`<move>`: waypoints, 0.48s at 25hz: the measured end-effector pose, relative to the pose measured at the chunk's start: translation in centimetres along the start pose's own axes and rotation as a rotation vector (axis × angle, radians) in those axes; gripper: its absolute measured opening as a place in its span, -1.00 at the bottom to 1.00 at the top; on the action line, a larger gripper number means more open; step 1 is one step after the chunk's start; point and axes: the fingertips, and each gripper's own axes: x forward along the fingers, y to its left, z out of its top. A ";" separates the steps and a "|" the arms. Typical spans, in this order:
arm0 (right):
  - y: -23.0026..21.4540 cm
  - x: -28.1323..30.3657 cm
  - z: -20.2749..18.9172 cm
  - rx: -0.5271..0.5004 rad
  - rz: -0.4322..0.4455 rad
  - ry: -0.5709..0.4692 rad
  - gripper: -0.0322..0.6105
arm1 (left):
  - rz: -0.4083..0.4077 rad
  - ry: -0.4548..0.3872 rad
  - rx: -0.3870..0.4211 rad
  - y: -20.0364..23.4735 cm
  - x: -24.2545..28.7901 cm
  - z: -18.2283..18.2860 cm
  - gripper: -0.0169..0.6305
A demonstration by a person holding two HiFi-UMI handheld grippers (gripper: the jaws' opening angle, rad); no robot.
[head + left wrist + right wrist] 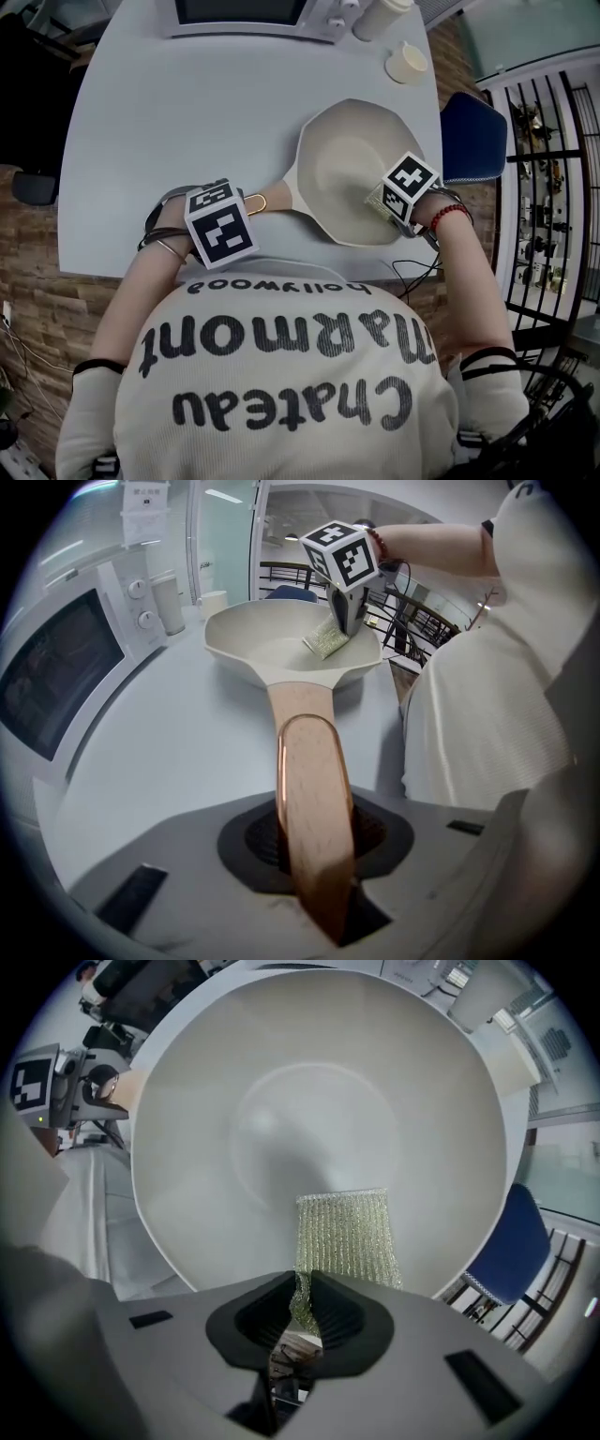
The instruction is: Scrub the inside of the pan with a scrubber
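Most of pan open, scrubber seemingly near rim

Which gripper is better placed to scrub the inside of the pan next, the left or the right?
Right. The right gripper holds the scrubber inside the pan, while the left gripper is shut on its handle, steadying it.

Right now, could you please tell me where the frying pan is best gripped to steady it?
Grip the wooden handle near its free end, coming in end-on along its length. It is narrow and juts clear of the frying pan's wide, flared bowl. The left gripper is clamped there, leaving the bowl free for the right gripper's scrubber.
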 end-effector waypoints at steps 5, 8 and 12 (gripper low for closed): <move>-1.5 -1.4 -1.1 -0.019 -0.091 0.014 -0.74 | -0.004 0.001 0.000 -0.2 0.0 0.0 -0.60; -2.3 -2.2 -1.7 -0.012 -0.117 0.007 -0.73 | -0.010 0.003 -0.002 -0.3 -0.1 -0.1 -0.60; -3.2 -2.9 -2.4 0.016 -0.122 -0.017 -0.73 | -0.014 0.005 -0.001 -0.3 -0.1 -0.2 -0.60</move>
